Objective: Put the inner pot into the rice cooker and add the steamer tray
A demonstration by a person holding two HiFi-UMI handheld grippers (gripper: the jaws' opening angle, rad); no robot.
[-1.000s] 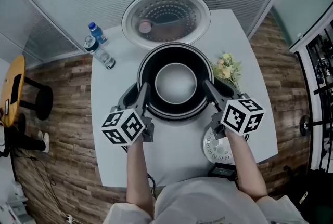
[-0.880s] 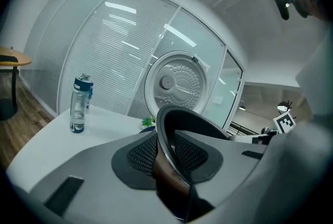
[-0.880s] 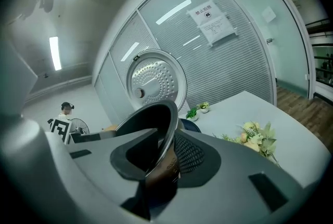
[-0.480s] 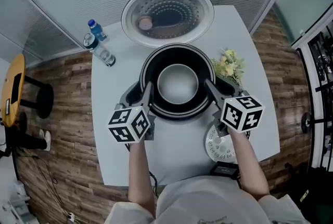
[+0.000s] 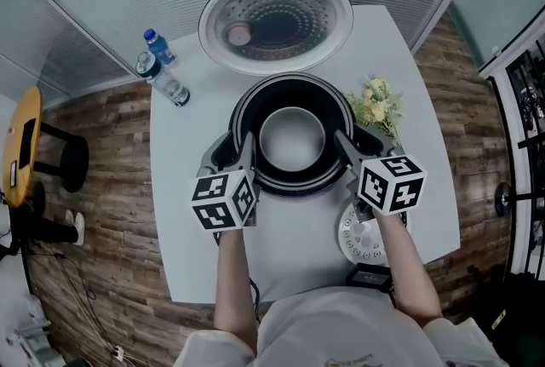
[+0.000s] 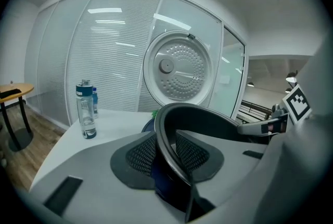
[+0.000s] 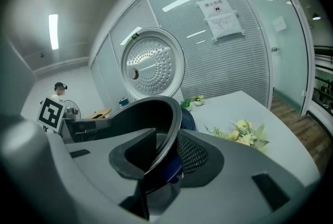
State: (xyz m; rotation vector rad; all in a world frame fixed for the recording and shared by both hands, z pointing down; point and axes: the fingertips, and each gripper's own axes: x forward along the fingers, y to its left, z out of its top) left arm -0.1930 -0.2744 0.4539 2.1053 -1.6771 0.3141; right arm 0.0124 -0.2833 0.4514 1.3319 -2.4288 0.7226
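1. The inner pot (image 5: pixel 292 138) sits low in the mouth of the rice cooker (image 5: pixel 371 140), under its raised lid (image 5: pixel 275 19). It looks seated, or all but seated.
2. The left claw (image 5: pixel 243 154) and the right claw (image 5: pixel 342 148) pinch the pot's rim on opposite sides. The rim runs between the pads of each, and both sets of jaws have just been easing apart.
3. The step in hand looks like the release of the pot — the first half of the task.
4. Next, both claws need to slide off the rim without tipping the pot. One then goes for the steamer tray (image 5: pixel 358 239), flat on the bench (image 5: pixel 294 259) near the right claw, to be lifted level and set into the pot.
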